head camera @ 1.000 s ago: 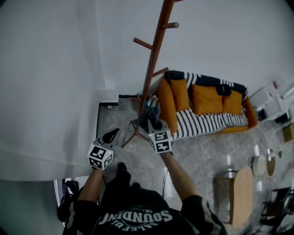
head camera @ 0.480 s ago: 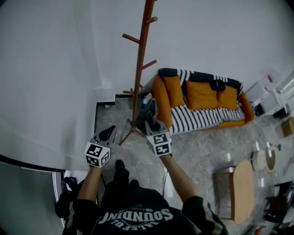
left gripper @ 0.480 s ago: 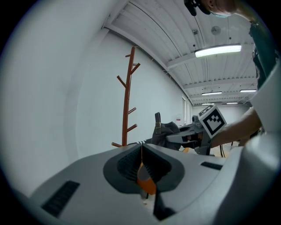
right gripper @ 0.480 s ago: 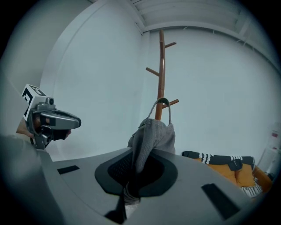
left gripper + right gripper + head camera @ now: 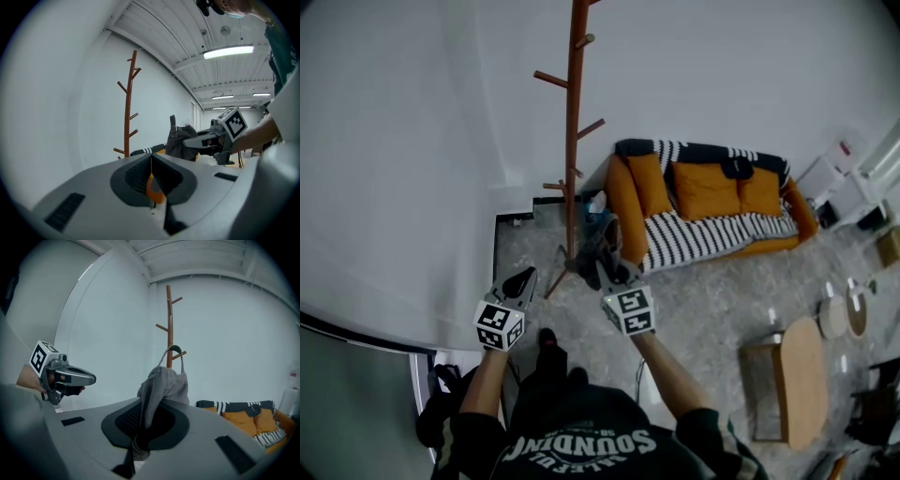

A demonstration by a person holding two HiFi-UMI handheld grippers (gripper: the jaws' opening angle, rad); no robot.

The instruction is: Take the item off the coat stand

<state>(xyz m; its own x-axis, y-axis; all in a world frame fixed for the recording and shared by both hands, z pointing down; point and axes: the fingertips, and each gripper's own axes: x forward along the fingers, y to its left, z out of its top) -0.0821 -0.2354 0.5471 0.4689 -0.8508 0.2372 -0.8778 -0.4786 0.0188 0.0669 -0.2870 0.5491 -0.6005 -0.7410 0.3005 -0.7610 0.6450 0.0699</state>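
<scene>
An orange sofa [image 5: 625, 211] stands against the white wall [image 5: 750, 66]. A black-and-white striped blanket [image 5: 712, 239] covers the sofa's seat and runs along the top of its back. Three orange cushions [image 5: 705, 190] lean against the sofa's back, and a small dark thing [image 5: 734, 167] lies on its top edge. A grey speckled floor [image 5: 712, 305] spreads in front of the sofa. A wooden table [image 5: 802, 380] stands well in front of the sofa's right end, with two round things [image 5: 834, 317] between it and the sofa. White furniture [image 5: 839, 183] stands past that same end. In the left gripper view a lit strip light [image 5: 228, 51] shows on the ribbed ceiling [image 5: 154, 28], high above the sofa.
</scene>
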